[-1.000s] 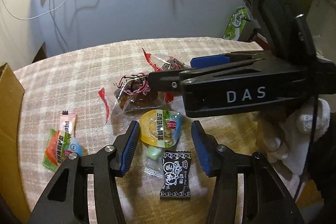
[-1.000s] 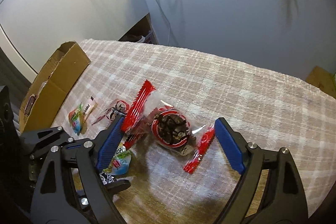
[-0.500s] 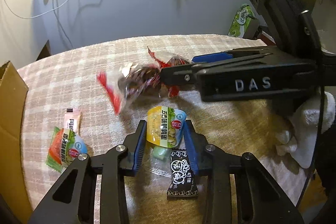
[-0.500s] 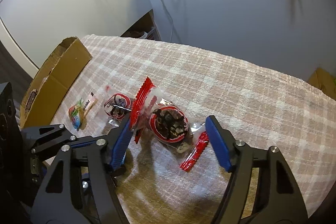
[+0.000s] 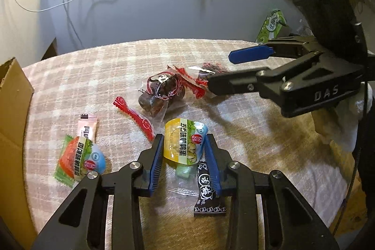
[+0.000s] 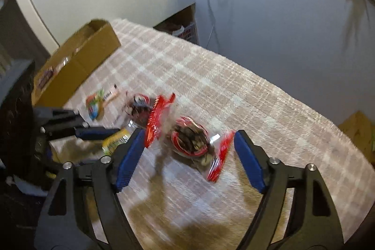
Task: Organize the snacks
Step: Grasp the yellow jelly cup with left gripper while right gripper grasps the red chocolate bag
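While your left gripper (image 5: 184,151) clamped the yellow-and-blue foil egg packet (image 5: 185,142) near the brown cardboard box (image 5: 11,109), your right gripper (image 6: 187,151) had just been widening, unclamped, around the clear red-edged dried-fruit packet (image 6: 189,138); a centred, level squeeze looked wisest.

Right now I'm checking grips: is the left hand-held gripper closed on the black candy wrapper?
No, the left hand-held gripper pinches the yellow quail-egg packet; the black candy wrapper lies on the tablecloth beneath.
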A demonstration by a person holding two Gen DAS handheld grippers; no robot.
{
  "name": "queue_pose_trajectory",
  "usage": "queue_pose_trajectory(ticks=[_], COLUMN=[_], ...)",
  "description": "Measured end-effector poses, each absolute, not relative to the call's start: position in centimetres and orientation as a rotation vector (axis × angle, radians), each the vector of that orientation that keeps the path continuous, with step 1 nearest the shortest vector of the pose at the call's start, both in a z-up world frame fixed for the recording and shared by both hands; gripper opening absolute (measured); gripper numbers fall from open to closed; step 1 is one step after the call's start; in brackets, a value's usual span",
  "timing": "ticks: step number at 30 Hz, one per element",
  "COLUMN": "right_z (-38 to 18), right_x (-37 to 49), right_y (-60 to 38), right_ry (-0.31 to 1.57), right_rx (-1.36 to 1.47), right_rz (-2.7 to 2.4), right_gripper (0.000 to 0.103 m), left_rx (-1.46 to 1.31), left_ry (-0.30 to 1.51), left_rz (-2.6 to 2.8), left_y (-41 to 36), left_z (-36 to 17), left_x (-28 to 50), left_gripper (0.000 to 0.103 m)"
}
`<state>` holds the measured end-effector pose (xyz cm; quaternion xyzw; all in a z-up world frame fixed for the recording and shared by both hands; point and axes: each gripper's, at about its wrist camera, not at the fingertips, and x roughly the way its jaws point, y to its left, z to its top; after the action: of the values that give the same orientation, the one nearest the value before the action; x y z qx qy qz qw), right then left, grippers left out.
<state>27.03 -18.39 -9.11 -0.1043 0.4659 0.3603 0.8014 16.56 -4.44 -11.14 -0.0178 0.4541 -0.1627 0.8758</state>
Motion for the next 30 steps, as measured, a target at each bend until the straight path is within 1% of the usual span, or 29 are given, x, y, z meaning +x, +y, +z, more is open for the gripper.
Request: queue_pose_trajectory(ticks=[9,10,12,18,25,30], right_z=[-11.1,-11.1,-11.1,-10.7,-9.8,-7.3], right_x=[28.2,28.1,28.0,27.4,26.3,25.0], right_y=[-16.5,-16.6,-16.9,-18.8,-20.5,-20.9], right_ry=[1.018,1.016,1.014,1.023,1.002,0.951], right_rx=[-0.268,-0.264,-0.269,-0.224,-0.156,-0.131], right_rz=[0.749,0.749,0.729,0.701,0.640,0.629], right_gripper=[0.080,0.078,0.063,0.055,0.051,0.051], left_rx=[-0.033,-0.036,-0.041,-0.055,-0.074,-0.090], left_ry=[0.934,0.932,0.925,0.904,0.875,0.831], left_rz=[-0.330,-0.333,-0.333,-0.344,-0.349,-0.352], left_y=[-4.6,-4.6,-4.5,-3.9,-3.2,-2.2], left_z=[-10.2,-10.1,-9.8,-9.0,-8.0,-6.4], left_x=[16.2,16.2,16.1,15.3,14.7,13.4], left_gripper=[0.033,0.033,0.033,0.033,0.033,0.033])
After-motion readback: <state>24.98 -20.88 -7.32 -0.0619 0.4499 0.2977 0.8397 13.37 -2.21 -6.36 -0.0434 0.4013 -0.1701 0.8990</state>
